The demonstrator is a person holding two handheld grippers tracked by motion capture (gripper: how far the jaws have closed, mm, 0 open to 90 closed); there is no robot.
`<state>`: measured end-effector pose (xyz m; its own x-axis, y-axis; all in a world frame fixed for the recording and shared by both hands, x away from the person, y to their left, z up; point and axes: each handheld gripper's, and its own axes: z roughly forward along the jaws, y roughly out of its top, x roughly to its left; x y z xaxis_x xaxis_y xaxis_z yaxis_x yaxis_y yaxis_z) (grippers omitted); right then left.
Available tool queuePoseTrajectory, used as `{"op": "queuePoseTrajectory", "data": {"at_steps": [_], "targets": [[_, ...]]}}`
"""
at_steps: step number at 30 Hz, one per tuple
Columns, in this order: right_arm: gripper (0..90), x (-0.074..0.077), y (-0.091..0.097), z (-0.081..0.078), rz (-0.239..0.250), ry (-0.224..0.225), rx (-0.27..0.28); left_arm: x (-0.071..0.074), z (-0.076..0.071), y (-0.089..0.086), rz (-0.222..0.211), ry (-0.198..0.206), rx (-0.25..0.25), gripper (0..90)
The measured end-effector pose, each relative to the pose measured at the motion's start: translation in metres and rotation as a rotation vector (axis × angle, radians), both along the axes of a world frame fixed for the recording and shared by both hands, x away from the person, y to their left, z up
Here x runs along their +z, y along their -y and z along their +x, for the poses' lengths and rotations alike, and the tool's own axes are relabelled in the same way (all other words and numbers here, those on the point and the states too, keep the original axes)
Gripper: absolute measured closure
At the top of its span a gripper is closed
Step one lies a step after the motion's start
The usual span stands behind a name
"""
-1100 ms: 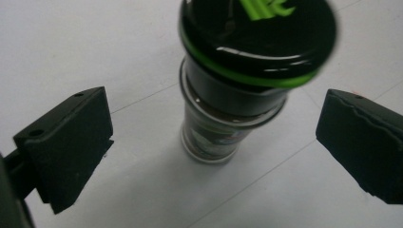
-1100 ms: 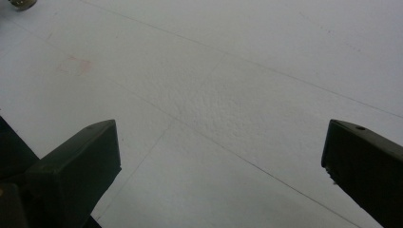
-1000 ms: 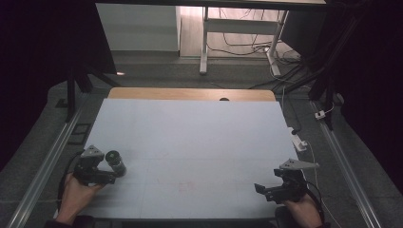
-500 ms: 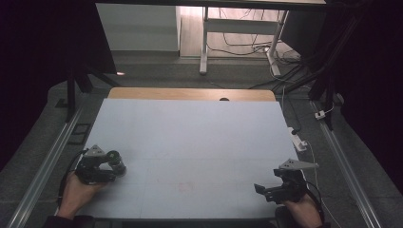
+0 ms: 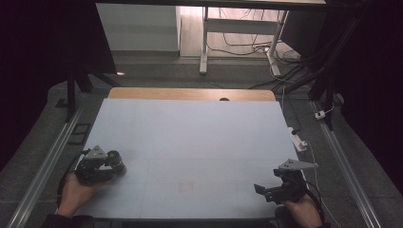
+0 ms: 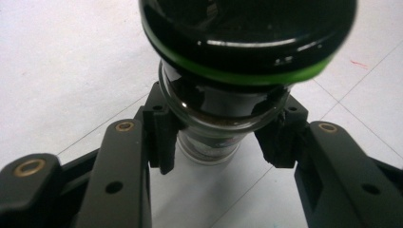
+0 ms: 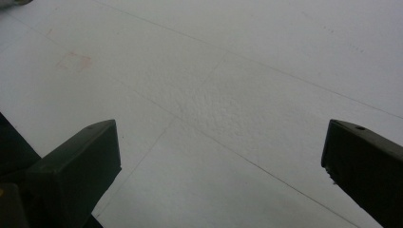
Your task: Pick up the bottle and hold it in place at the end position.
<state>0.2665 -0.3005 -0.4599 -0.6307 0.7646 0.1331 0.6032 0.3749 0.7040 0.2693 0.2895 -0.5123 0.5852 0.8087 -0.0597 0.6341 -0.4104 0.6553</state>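
A small glass jar (image 5: 114,156) with a black lid and a green ring stands on the pale table (image 5: 190,137) near its front left. My left gripper (image 5: 113,167) has just been closing with the jar between its jaws. In the left gripper view both pads (image 6: 164,137) press on the jar (image 6: 237,42) just under its lid, so the left gripper (image 6: 221,137) is shut on it. My right gripper (image 5: 260,190) rests low at the front right, pointing left. Its jaws stand wide apart over bare table, with nothing between them, and the right gripper (image 7: 221,156) is open.
A white power strip (image 5: 298,141) lies at the table's right edge. A wooden strip (image 5: 190,93) borders the far edge. Metal rails run along the left (image 5: 47,166) and right (image 5: 347,166). A faint reddish mark (image 5: 185,186) sits near the front middle.
The left gripper's jaws have closed around the jar, which stood between them before. The right gripper has not moved.
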Motion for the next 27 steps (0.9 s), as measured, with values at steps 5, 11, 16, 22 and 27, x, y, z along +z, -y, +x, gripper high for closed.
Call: {"op": "queuePoseTrajectory", "data": {"at_steps": [5,11,16,22,27], "targets": [[0.0,0.000,0.000,0.000,0.001,0.001,-0.001,0.002,0.000,0.003,0.014,-0.005,0.016,53.1],[0.0,0.000,0.000,0.000,0.001,-0.001,-0.004,0.011,-0.002,0.009,0.006,0.031,0.016,53.1],[0.0,0.000,0.000,0.000,0.001,-0.002,-0.005,0.018,0.001,0.016,-0.019,0.019,0.021,53.2],[0.0,0.000,0.000,0.001,0.002,-0.005,-0.006,0.027,0.007,0.025,-0.052,0.014,0.014,53.2],[0.0,0.000,0.000,0.001,0.002,-0.007,-0.006,0.034,0.014,0.035,-0.057,0.010,0.004,53.2]]}}
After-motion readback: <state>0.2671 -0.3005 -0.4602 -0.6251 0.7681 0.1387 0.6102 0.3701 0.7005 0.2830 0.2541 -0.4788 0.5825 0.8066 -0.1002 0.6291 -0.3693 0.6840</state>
